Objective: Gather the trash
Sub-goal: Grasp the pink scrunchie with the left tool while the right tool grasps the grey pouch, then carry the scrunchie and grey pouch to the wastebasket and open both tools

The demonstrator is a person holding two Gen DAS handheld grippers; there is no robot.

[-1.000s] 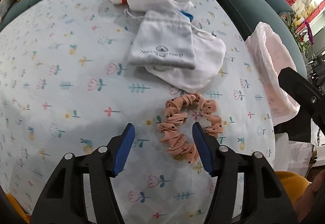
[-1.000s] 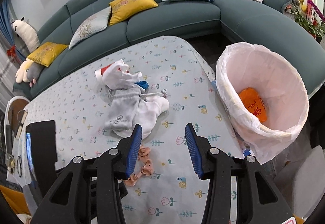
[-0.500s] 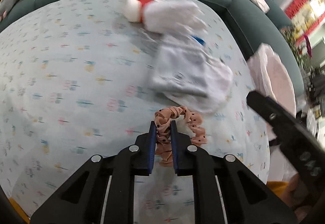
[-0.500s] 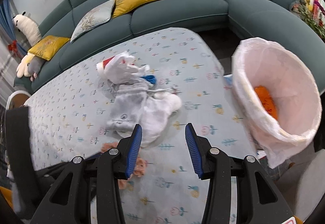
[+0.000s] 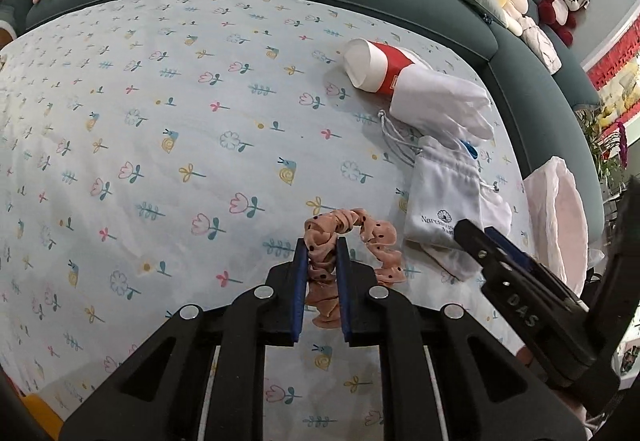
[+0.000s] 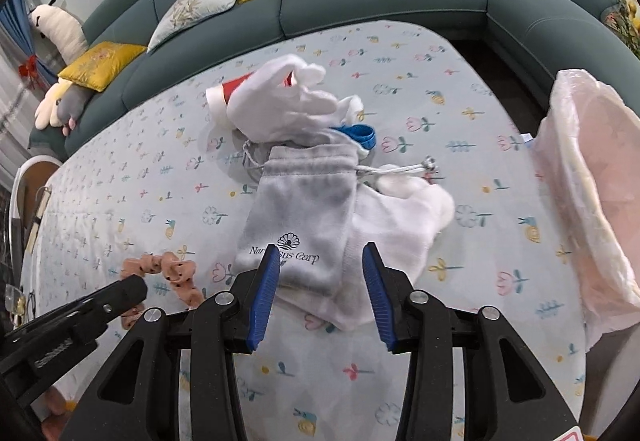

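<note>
Pink scrunchie (image 5: 349, 241) pinched in left hand-held gripper (image 5: 322, 255) — right one (image 6: 320, 267) closing, empty

Pouch (image 6: 304, 217) lies on a glove (image 6: 396, 217), cup (image 6: 224, 97) apparently behind.

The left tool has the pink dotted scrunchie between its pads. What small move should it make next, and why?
Probably lift it a little, then carry it toward the bin lined with a pale pink plastic bag. The left tool is shut on the pink dotted fabric scrunchie, whose other loops seem to lie on the flowered tablecloth. The right tool is closing over the grey drawstring pouch, so keep clear.
</note>
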